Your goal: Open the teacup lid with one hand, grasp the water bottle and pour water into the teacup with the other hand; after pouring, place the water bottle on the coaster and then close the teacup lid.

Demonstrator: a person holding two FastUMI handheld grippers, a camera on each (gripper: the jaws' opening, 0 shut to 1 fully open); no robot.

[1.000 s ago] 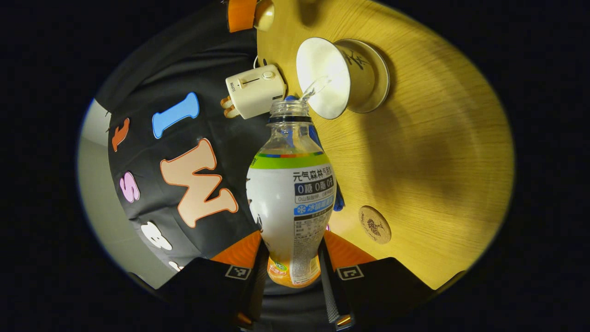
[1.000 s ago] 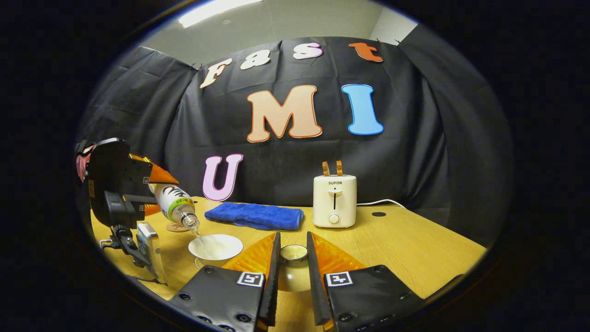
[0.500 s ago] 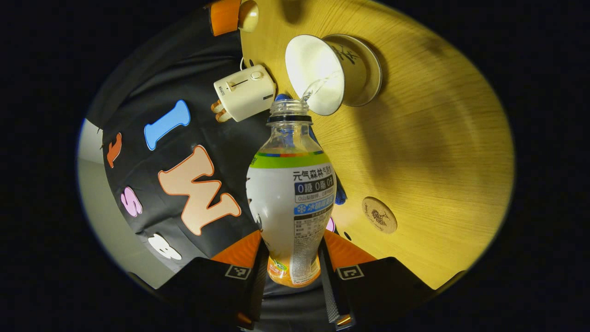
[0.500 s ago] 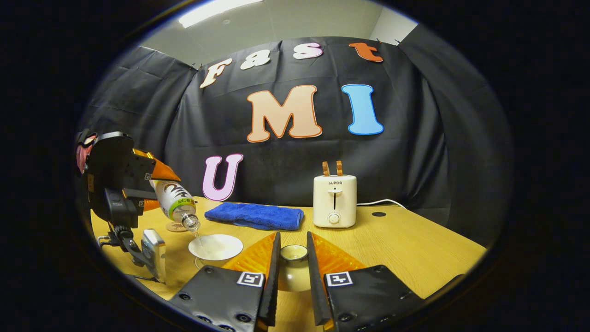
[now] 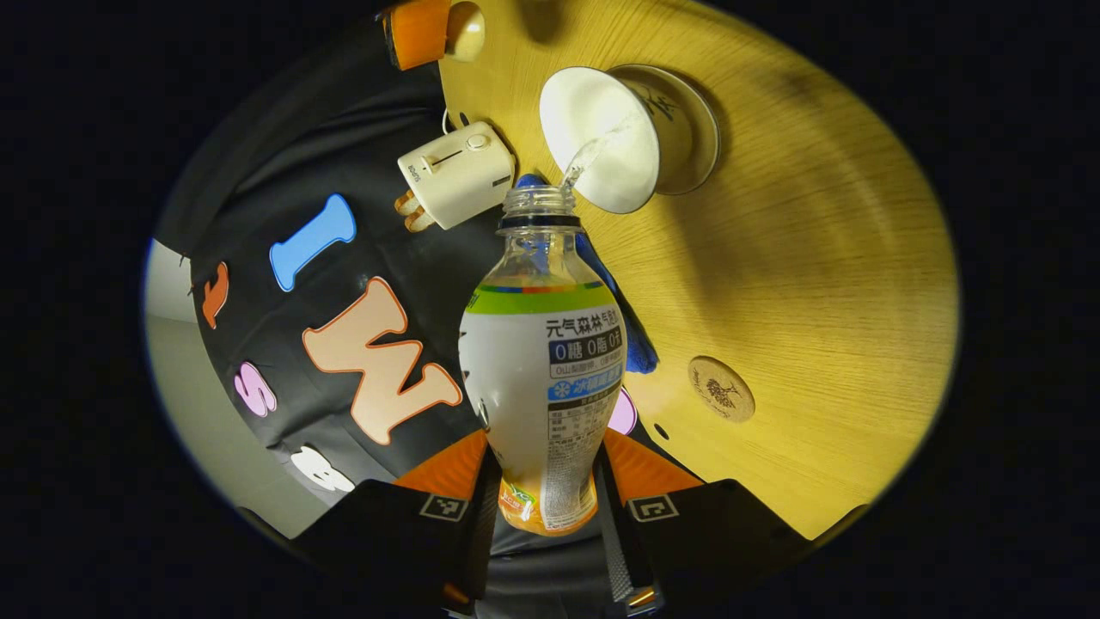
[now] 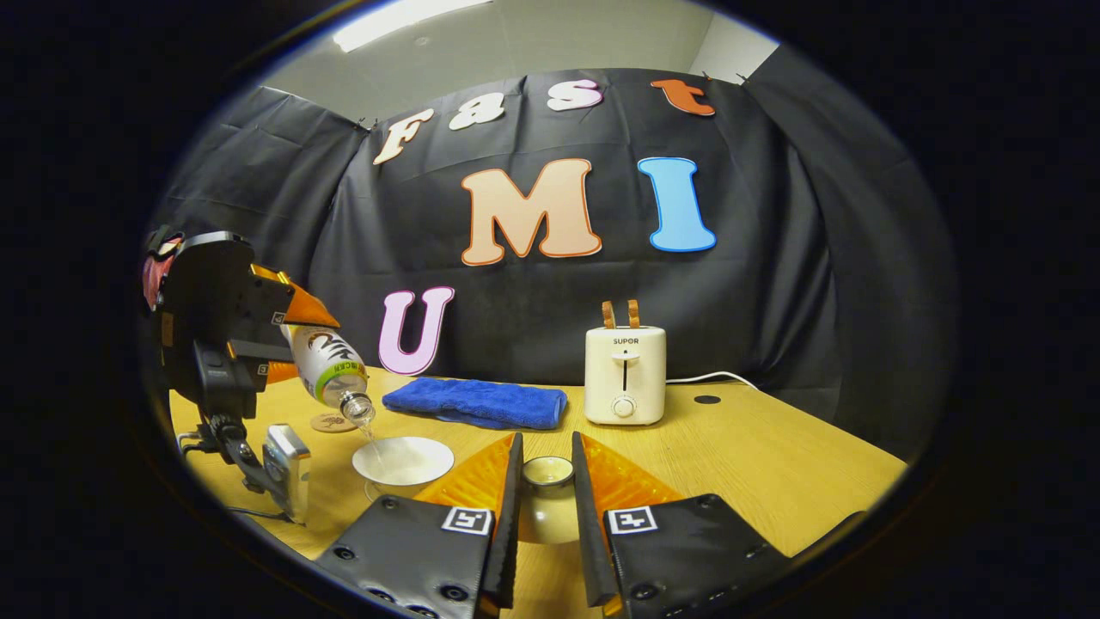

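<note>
**Water streaming from the tilted bottle into the open teacup**

In the left gripper view the left gripper (image 5: pixel 543 507) has its fingers pressed on either side of the lower body of the water bottle (image 5: pixel 543 378), which is uncapped and tipped neck-first toward the teacup (image 5: pixel 614 137). A thin stream of water (image 5: pixel 584 159) runs from the bottle mouth into the cup's white bowl. The cup sits on its saucer (image 5: pixel 692 129) on the wooden surface (image 5: pixel 799 258). The round wooden coaster (image 5: pixel 721 389) lies bare, well apart from the cup.

In the right gripper view the right gripper (image 6: pixel 543 507) holds the teacup lid (image 6: pixel 547 503) between its fingers — both press on its sides — near the front of the surface, just right of the teacup (image 6: pixel 402 462). At the left, the left gripper (image 6: pixel 288 344) holds the bottle (image 6: pixel 331 370) slanted over the cup, with the coaster (image 6: pixel 331 422) behind it. Farther back lie a folded blue towel (image 6: pixel 475 402) and, to its right, a cream toaster (image 6: pixel 625 374) with two slices of toast sticking out of the top
</note>
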